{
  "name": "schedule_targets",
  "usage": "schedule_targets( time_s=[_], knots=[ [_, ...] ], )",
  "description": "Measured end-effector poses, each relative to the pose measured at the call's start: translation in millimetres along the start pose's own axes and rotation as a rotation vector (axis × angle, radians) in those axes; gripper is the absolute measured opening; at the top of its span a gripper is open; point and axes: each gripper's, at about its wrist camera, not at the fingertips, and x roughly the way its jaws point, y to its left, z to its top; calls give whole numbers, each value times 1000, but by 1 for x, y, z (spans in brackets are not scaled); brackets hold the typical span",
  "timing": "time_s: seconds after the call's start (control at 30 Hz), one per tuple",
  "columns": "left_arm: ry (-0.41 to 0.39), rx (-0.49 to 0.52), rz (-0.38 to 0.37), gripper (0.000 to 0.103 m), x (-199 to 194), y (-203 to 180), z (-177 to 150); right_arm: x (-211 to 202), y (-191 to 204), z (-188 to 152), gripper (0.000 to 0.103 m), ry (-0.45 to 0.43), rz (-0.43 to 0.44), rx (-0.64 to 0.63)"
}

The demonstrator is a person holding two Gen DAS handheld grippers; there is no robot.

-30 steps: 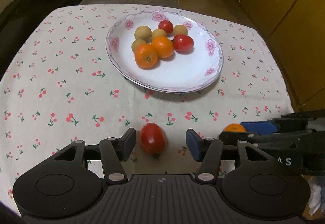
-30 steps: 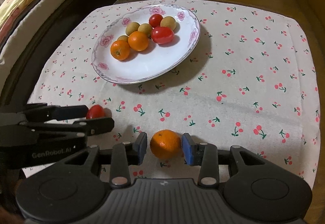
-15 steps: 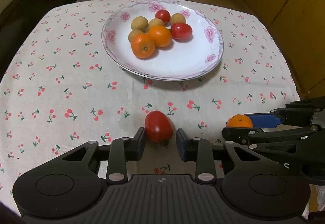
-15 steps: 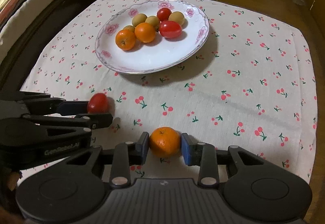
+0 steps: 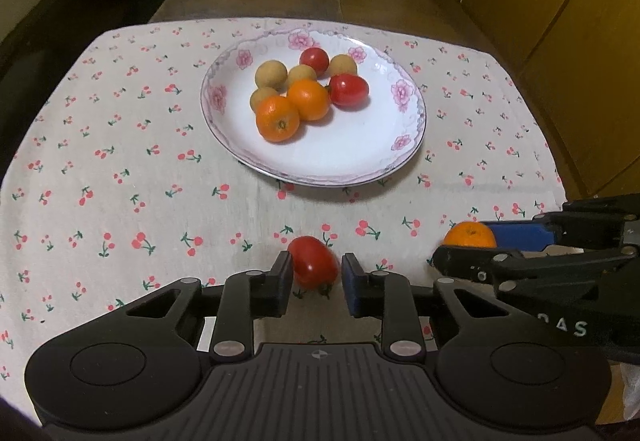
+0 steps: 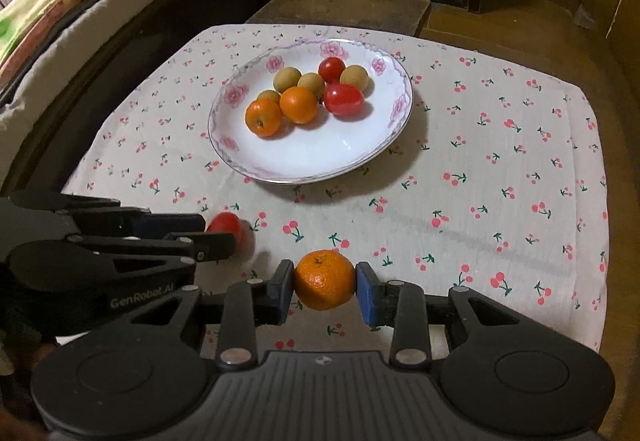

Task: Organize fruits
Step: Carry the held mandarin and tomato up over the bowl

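From my left gripper [image 5: 314, 275] I see its 2 pads pinched onto a red tomato [image 5: 313, 261], which sits near the plate [image 5: 412, 145], on the side toward me and a little left of the plate's middle. Whether the tomato is clear of the cherry-print tablecloth [image 5: 120, 161] I cannot tell. On the plate lie 2 oranges [image 5: 292, 109], 2 tomatoes [image 5: 348, 89] and 4 tan longans [image 5: 271, 74], bunched toward its far half and touching one another. To the right, my right gripper [image 6: 325, 285] is clamped on an orange [image 6: 325, 279], both pads pressed against its sides; it also sits on my side of the plate, right of the held tomato and apart from it.
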Motion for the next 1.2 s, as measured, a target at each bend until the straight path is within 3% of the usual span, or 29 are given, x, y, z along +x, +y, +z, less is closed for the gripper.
schedule_targets(
  time_s=[0.27, 0.43, 0.53, 0.93, 1.2],
  knots=[
    [0, -33, 10, 46, 14, -1, 8, 5, -6, -1, 34, 10, 1, 19],
    [19, -9, 29, 43, 23, -8, 5, 9, -9, 0, 34, 15, -3, 30],
    [22, -1, 38, 37, 21, -9, 3, 8, -12, -1, 34, 16, -5, 36],
    [-29, -5, 19, 36, 1, -7, 6, 0, -8, 5, 34, -19, 2, 33],
    [-64, -35, 8, 36, -4, -5, 26, -3, -7, 29, 35, -65, 5, 31]
  ],
)
